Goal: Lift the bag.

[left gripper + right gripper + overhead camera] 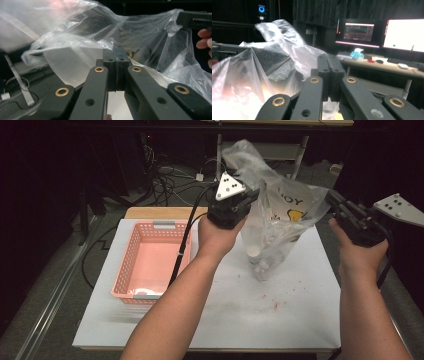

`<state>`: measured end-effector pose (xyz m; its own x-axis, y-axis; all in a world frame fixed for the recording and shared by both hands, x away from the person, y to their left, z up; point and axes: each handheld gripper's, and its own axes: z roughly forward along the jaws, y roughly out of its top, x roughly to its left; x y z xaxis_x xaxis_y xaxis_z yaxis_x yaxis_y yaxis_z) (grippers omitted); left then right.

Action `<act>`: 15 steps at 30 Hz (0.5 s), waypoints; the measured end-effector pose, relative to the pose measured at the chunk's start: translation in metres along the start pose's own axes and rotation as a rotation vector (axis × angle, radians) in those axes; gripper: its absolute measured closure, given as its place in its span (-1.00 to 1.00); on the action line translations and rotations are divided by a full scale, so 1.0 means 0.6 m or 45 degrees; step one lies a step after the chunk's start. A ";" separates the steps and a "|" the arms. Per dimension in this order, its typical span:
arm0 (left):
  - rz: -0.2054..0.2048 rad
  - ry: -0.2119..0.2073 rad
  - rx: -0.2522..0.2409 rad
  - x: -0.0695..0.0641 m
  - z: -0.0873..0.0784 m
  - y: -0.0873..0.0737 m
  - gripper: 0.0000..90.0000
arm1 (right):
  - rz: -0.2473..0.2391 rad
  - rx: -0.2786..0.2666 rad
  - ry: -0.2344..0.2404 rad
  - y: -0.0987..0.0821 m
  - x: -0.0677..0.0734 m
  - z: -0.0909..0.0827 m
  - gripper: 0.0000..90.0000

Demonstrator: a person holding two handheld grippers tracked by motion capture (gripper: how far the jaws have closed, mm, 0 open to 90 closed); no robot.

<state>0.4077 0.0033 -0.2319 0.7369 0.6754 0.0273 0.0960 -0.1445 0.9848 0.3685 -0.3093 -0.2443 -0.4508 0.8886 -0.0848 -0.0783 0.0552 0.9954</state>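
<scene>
A clear plastic bag (280, 220) with yellow print hangs stretched between my two grippers above the white table (250, 320). White contents (256, 254) sag at its bottom, which rests near the tabletop. My left gripper (252, 195) is shut on the bag's left upper edge. In the left gripper view its jaws (117, 53) meet with bag film (75, 37) pinched at the tips. My right gripper (331, 199) is shut on the bag's right edge. In the right gripper view the closed jaws (328, 60) stand against the film (274, 57), which spreads away to the left.
A pink slatted basket (125, 265) stands on the table's left half. Small red crumbs (275, 306) dot the surface in front of the bag. Cables (170, 180) lie on the floor behind the table. Lit monitors (404, 35) stand on a desk beyond.
</scene>
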 end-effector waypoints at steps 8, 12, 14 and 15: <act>0.063 -0.022 0.032 -0.022 0.025 0.026 0.97 | -0.022 -0.034 -0.019 0.031 -0.003 -0.006 1.00; 0.016 -0.019 0.153 -0.015 0.061 -0.036 0.97 | -0.024 0.067 0.008 -0.016 0.007 0.010 1.00; -0.022 -0.019 0.193 -0.007 0.068 -0.066 0.97 | -0.009 0.107 0.020 -0.042 0.012 0.015 1.00; -0.039 -0.016 0.204 -0.003 0.069 -0.079 0.96 | -0.008 0.120 0.023 -0.054 0.013 0.016 1.00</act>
<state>0.4295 -0.0210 -0.2854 0.7403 0.6722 -0.0058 0.2233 -0.2379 0.9453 0.3761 -0.2999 -0.2766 -0.4669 0.8796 -0.0913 0.0026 0.1045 0.9945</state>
